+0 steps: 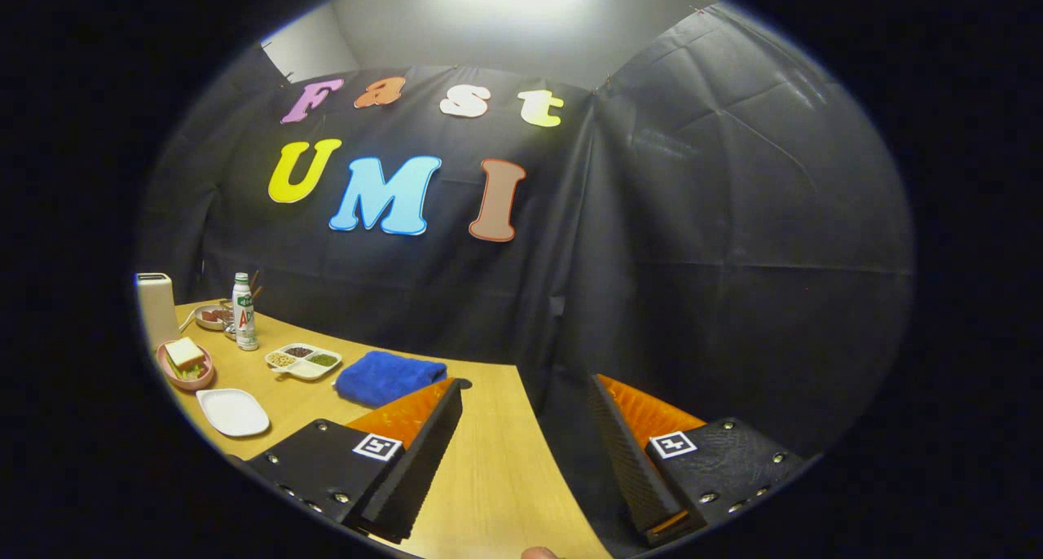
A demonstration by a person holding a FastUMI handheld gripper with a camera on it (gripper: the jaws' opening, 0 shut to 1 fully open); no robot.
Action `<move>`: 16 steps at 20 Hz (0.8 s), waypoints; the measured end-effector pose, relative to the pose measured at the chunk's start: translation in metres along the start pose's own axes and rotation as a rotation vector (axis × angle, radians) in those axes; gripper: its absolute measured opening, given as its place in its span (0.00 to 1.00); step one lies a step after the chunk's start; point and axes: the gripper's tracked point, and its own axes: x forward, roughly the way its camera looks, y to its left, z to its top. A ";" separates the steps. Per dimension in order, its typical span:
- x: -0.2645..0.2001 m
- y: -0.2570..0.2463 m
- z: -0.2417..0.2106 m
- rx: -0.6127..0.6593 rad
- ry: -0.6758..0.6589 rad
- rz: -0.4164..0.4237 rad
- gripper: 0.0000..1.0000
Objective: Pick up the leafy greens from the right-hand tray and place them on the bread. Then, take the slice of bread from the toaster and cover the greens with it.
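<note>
While our gripper [521, 449] hangs wide open, holding nothing, the bread slice [185, 353] already covers the greens [190, 371] in the pink bowl [174, 375] beside the toaster [156, 308]; we judge nothing needs adding.

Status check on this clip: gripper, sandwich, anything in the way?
Gripper open, holding nothing, over the table edge. Bread slice already covers greens in pink bowl, beside toaster. Blue cloth lies between fingers and bowl.
</note>
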 end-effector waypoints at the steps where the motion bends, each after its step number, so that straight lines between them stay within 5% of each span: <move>1: 0.006 -0.007 -0.005 0.017 -0.027 0.026 0.95; 4: 0.020 -0.020 -0.024 0.017 -0.109 0.106 0.95; 10: 0.037 -0.016 -0.071 0.041 -0.039 0.187 0.95; 16: 0.034 -0.026 -0.095 0.121 0.047 0.185 0.95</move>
